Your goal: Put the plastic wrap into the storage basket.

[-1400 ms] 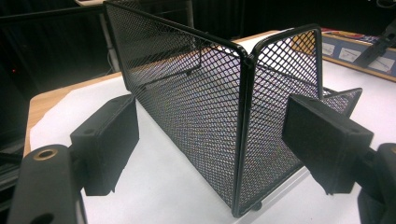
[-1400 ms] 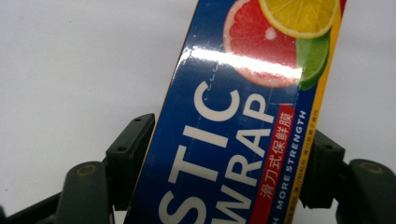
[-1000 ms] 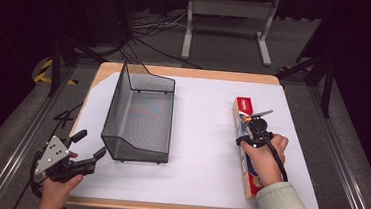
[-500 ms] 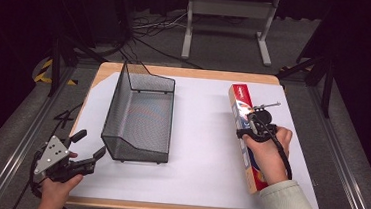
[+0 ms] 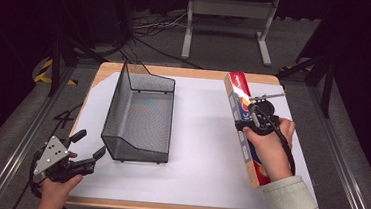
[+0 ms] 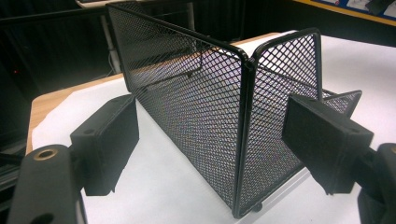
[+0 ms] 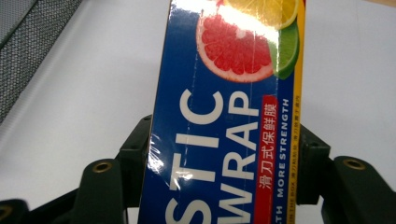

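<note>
The right gripper is clamping a long plastic wrap box between its jaws, which are standing about half closed on the box's two long sides; in the right gripper view the box is rising straight up between the jaws, its blue face with the grapefruit and lime picture turned to the camera, and the white desk is lying well beyond it. Compared with a second ago, the box's far end is sitting higher and farther out over the desk in the high view, its near end is passing under the person's right hand, and the hand has lifted along with it.

The left gripper is resting at the near left corner of the desk, where it was before; its jaws are standing wide apart and gripping nothing; the black mesh tray is sitting just ahead of them, and in the left gripper view the tray's near corner post is showing between the two pads, apart from both.
</note>
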Tool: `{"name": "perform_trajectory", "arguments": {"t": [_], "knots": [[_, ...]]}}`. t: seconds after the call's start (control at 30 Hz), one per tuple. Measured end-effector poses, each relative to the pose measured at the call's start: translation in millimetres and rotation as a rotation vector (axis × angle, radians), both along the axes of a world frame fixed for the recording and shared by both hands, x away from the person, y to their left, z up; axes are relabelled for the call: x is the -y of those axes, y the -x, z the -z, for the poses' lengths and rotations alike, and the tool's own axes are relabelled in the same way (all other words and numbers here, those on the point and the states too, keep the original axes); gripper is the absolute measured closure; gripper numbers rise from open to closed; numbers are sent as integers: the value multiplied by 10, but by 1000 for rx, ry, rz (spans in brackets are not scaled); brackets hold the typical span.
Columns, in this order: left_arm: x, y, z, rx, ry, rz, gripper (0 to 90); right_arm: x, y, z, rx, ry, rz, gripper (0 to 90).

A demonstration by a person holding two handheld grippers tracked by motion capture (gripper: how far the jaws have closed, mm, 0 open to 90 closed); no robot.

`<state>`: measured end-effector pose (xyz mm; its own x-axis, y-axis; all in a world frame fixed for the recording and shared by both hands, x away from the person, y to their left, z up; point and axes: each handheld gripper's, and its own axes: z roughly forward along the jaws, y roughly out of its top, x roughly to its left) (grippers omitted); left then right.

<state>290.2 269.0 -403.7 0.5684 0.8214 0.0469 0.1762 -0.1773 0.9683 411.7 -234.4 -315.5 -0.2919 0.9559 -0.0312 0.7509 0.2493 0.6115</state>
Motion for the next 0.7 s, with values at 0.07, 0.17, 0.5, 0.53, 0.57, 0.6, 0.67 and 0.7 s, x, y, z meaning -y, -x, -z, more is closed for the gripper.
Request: {"name": "perform_trajectory", "arguments": {"t": [0.07, 0.17, 0.5, 0.53, 0.57, 0.6, 0.67, 0.7], "knots": [[3, 0, -2, 0, -3, -1, 197, -26, 1, -50, 7, -7, -5, 393], [9, 6, -7, -1, -9, 2, 197, -73, 1, -110, 13, -9, -15, 393], [-29, 70, -13, 2, -4, -14, 197, -285, -68, -261, 20, -17, -58, 393], [-36, 77, -13, 1, -7, -16, 197, -319, -84, -277, 17, -18, -61, 393], [-39, 84, -12, 1, -6, -19, 197, -347, -97, -289, 16, -19, -64, 392], [-44, 91, -13, 2, -6, -20, 197, -378, -108, -301, 16, -19, -66, 393], [-53, 99, -14, 2, -5, -23, 197, -455, -129, -328, 14, -19, -76, 393], [-53, 102, -13, 1, -1, -24, 197, -500, -142, -339, 18, -17, -82, 393]]}}
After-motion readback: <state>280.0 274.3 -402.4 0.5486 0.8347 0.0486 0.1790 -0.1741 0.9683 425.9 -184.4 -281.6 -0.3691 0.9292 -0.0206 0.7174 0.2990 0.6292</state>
